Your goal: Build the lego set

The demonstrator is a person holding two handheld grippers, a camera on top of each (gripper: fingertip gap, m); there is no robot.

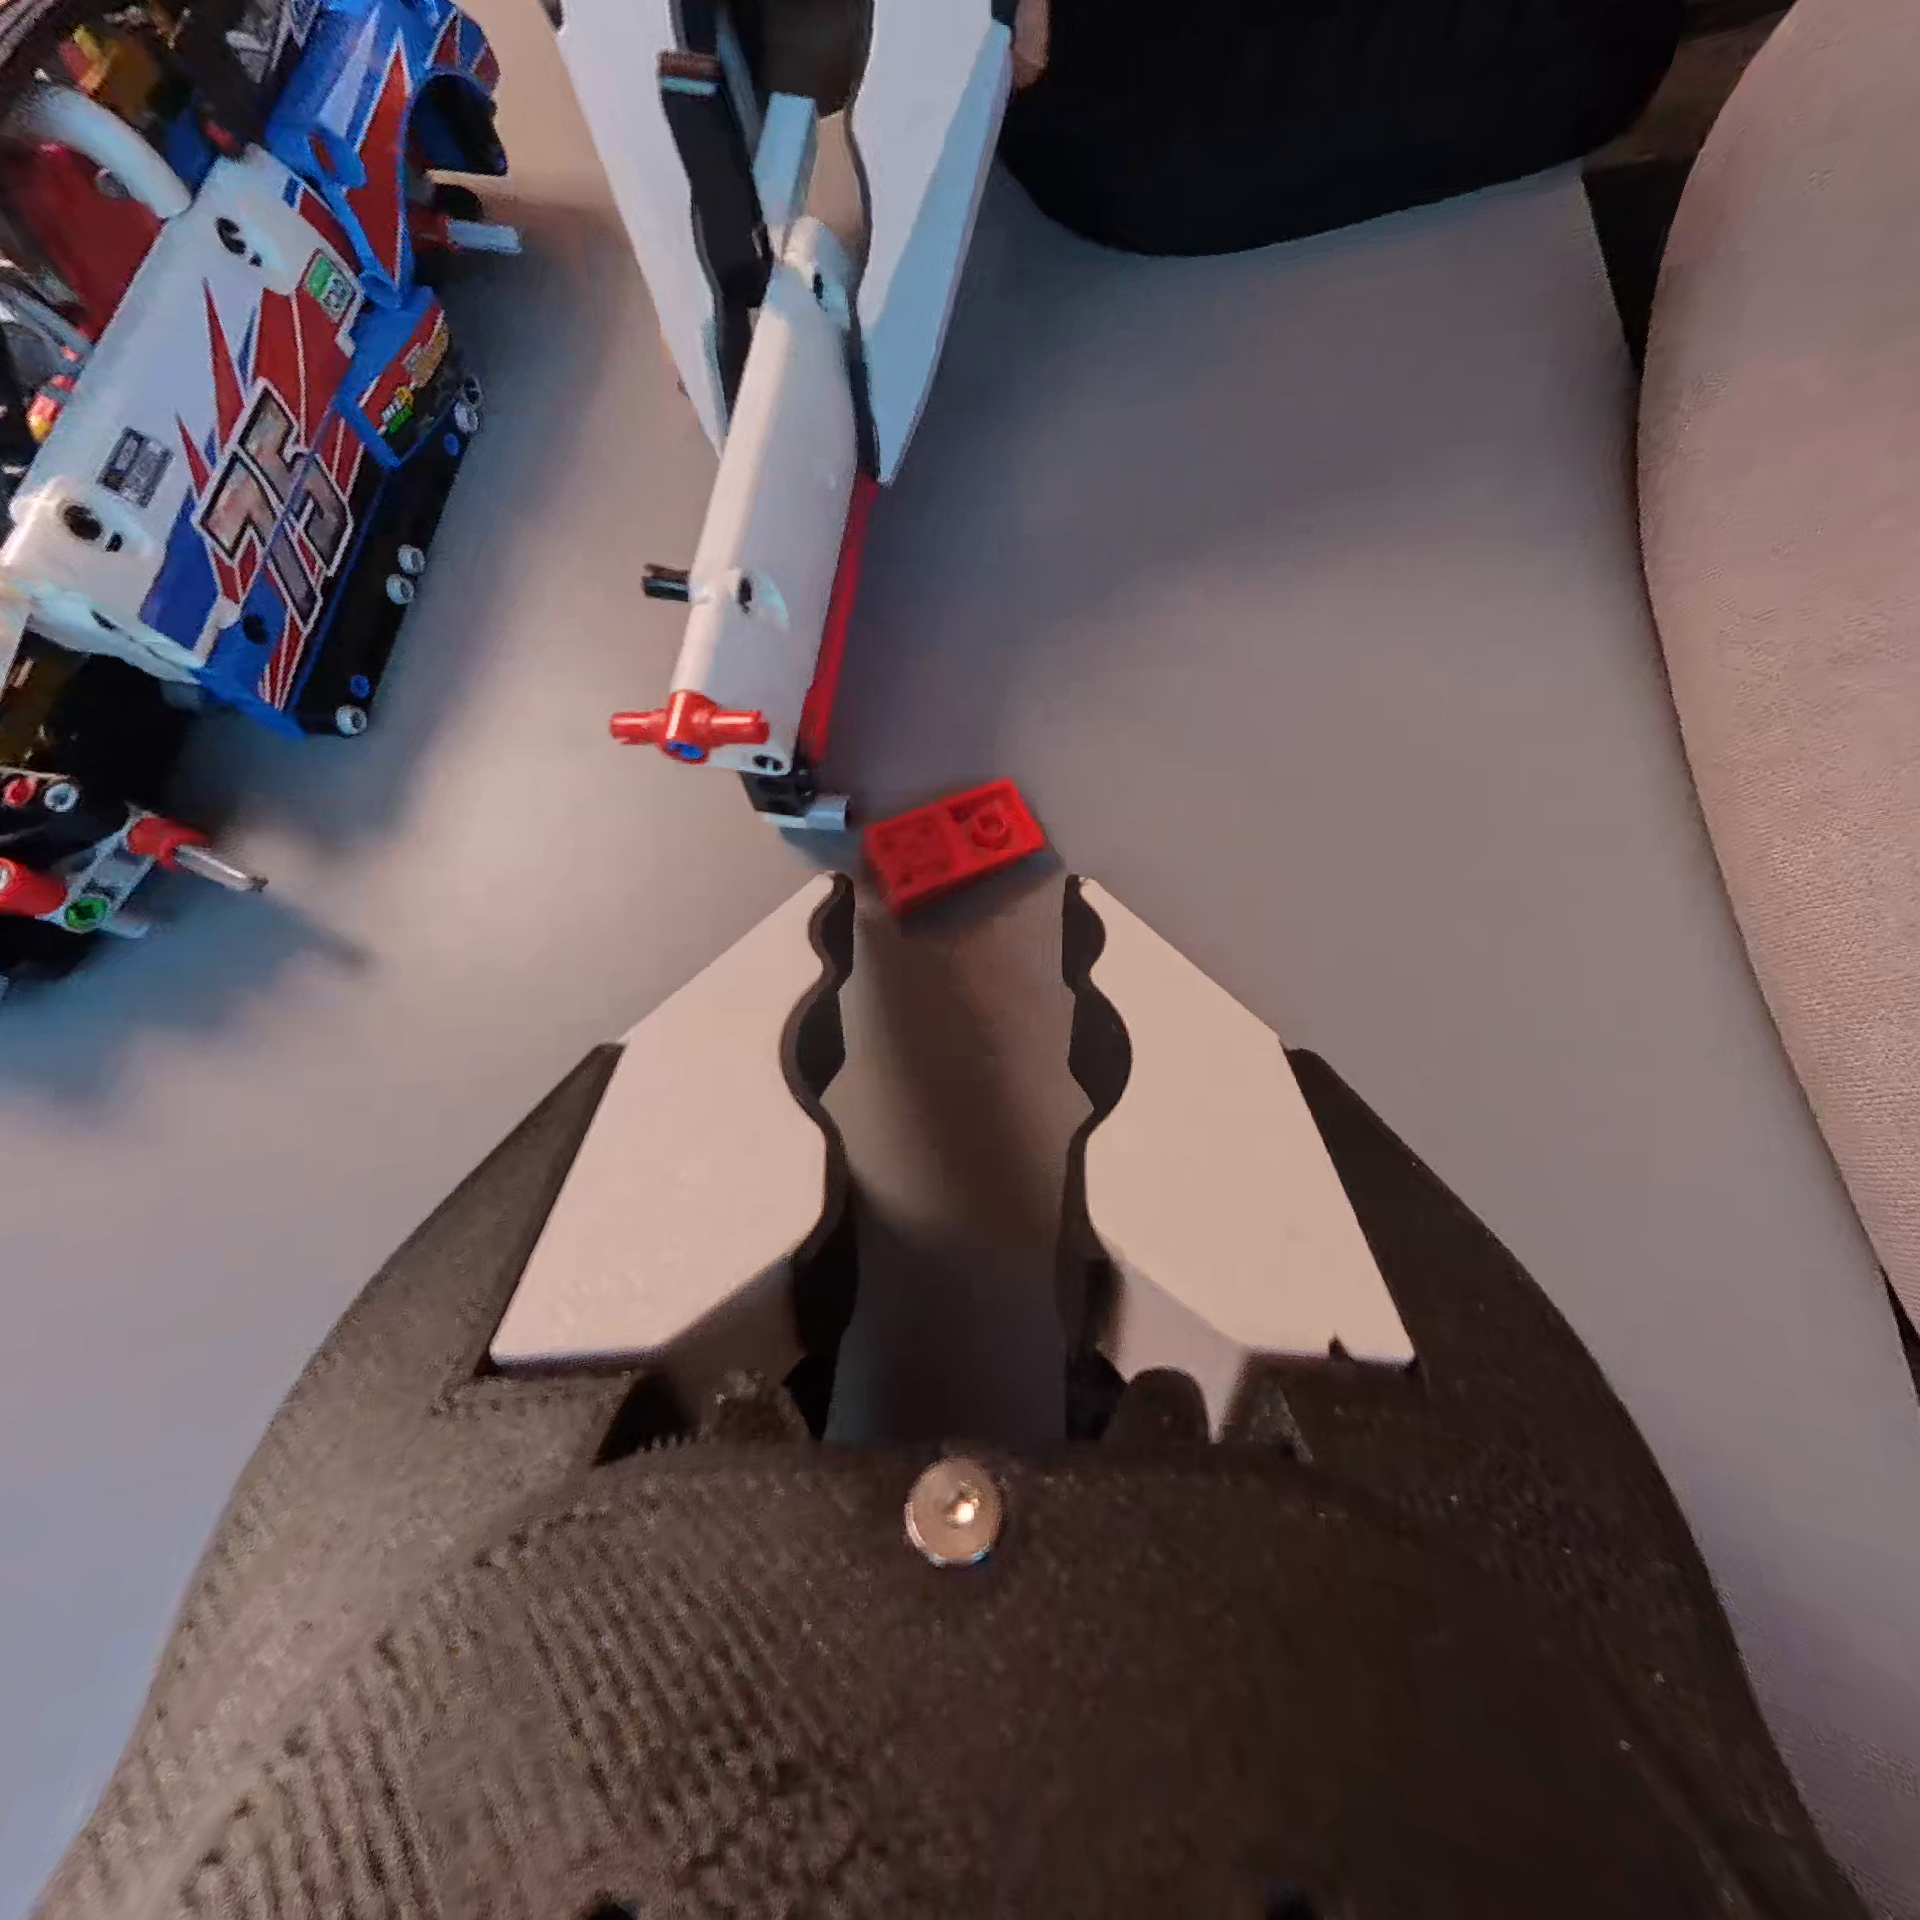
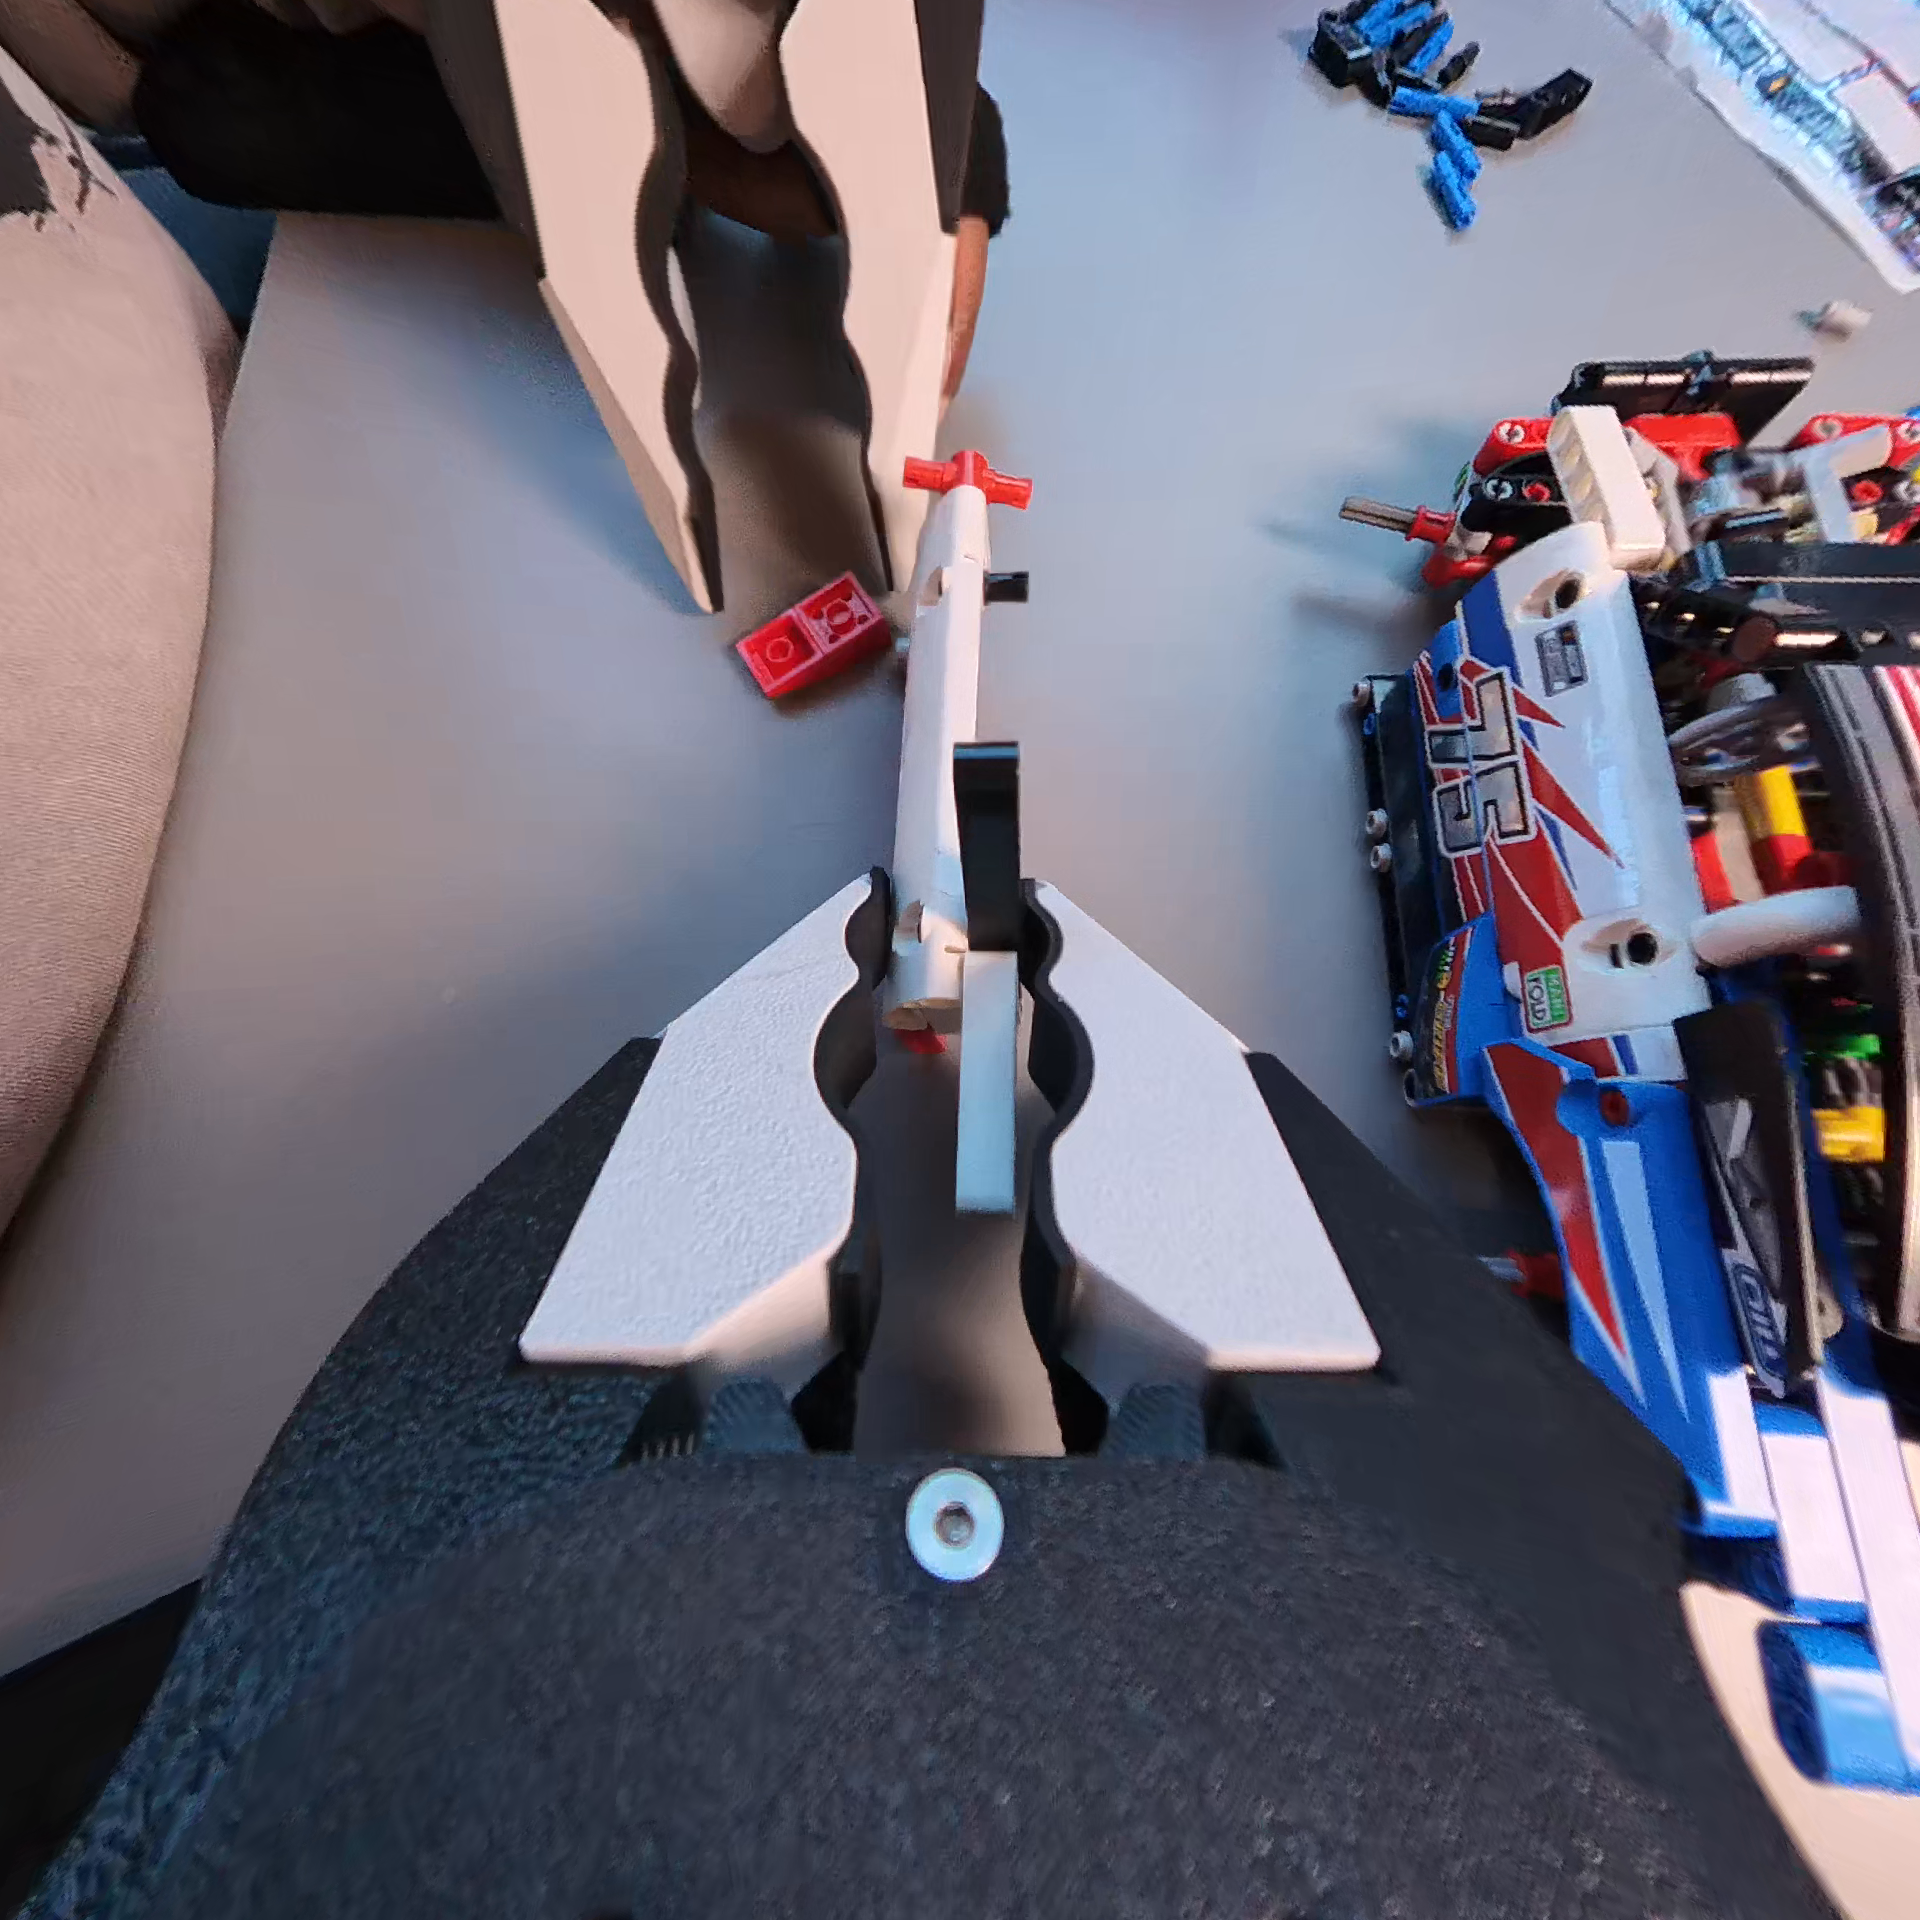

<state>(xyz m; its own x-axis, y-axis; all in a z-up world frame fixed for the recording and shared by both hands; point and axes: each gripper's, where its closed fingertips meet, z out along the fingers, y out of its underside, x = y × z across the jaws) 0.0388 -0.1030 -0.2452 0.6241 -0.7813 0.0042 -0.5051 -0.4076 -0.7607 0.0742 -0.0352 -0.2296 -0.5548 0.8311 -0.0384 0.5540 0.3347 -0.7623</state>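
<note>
My right gripper point(image 2: 951, 894) is shut on a long white Lego sub-assembly point(image 2: 940, 707) with a red axle connector point(image 2: 966, 480) at its far end; it also shows in the left wrist view point(image 1: 764, 540), held by the right gripper point(image 1: 800, 457). A small red brick point(image 1: 951, 844) lies on the grey table just ahead of my open, empty left gripper point(image 1: 956, 883). In the right wrist view the red brick point(image 2: 812, 634) lies below the left gripper point(image 2: 795, 597), beside the white assembly.
A large blue, white and red Lego race car point(image 1: 239, 436) stands at the left, and at the right in the right wrist view point(image 2: 1621, 883). Loose blue and black pins point(image 2: 1444, 94) and a booklet point(image 2: 1808, 114) lie far off. A beige cushion point(image 1: 1808, 623) borders the table point(image 1: 1299, 623).
</note>
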